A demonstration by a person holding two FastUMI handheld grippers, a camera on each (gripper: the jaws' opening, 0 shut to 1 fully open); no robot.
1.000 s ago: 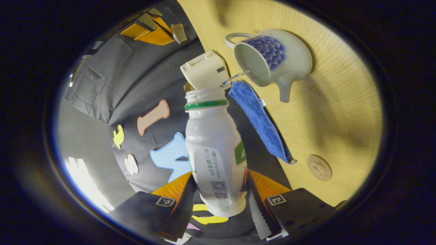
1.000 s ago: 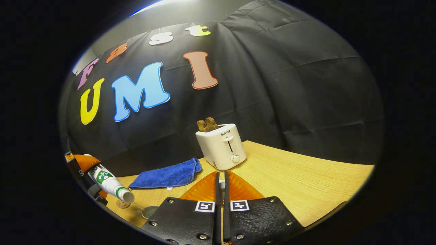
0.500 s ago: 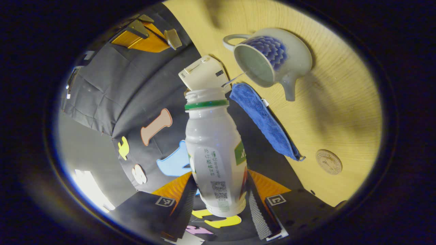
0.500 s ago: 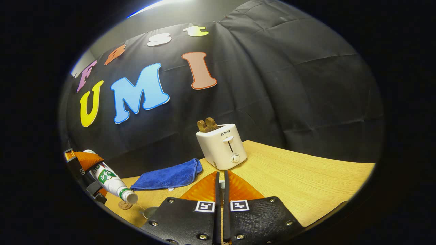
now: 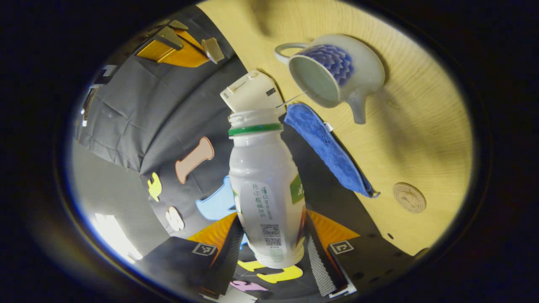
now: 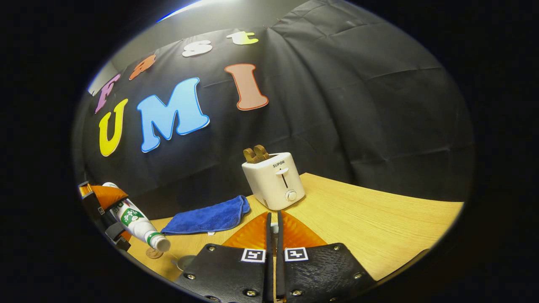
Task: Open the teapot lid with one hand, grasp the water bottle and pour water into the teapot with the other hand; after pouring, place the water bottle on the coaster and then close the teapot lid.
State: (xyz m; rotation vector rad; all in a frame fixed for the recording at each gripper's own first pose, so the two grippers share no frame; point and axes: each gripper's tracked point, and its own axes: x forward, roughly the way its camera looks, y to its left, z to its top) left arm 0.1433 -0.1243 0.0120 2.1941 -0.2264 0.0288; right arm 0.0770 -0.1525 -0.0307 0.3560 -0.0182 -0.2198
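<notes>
One teapot point(image 5: 337, 73); one bottle point(image 5: 265, 185); one coaster point(image 5: 409, 197); one toaster point(image 6: 273, 180); one cloth point(image 6: 208, 216).

1. In the left gripper view, the base of the water bottle point(image 5: 265, 185) sits between the left gripper's point(image 5: 271, 248) fingers, which cover its lower sides; how firmly they press cannot be told.
2. The toaster point(image 5: 251, 91), at 12 o'clock from the bottle, is half hidden behind the bottle's neck.
3. The teapot lid point(image 5: 212, 49) held by the far gripper at 11 o'clock is small and dim; its shape is unclear.
4. In the right gripper view, the teapot point(image 6: 185, 262) at 7 o'clock is cut off by the edge, with just part of its rim visible.
5. The coaster point(image 6: 154, 253) is partly hidden behind the bottle's mouth.
6. The right gripper point(image 6: 273, 235) hides whatever its near-closed fingers pinch.
</notes>
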